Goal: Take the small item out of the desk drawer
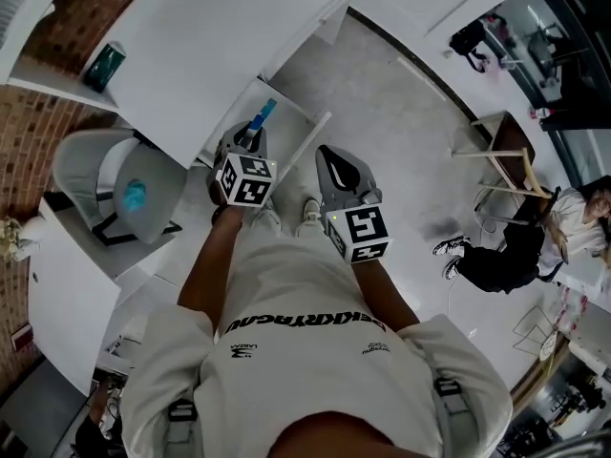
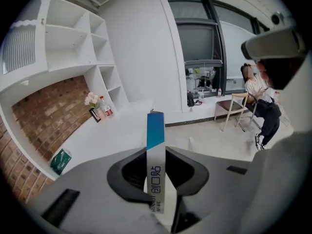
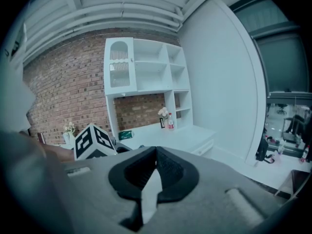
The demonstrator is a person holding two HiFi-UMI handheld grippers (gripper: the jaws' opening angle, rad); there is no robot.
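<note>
My left gripper (image 1: 252,135) is shut on a small slim box (image 1: 262,114), blue at the top and white below. The box (image 2: 155,130) stands upright between the jaws in the left gripper view, held above the white desk (image 2: 112,126). In the head view a white drawer (image 1: 298,120) appears pulled out from the desk (image 1: 191,46) just beyond both grippers. My right gripper (image 1: 326,156) hovers beside the left one. Its jaws (image 3: 156,149) meet at the tips with nothing between them.
A grey chair (image 1: 110,184) stands left of the person's legs. A green packet (image 1: 103,66), a bottle (image 2: 104,107) and flowers sit on the desk under white shelves (image 3: 146,62). A seated person (image 1: 539,241) and a wooden chair (image 1: 501,156) are off to the right.
</note>
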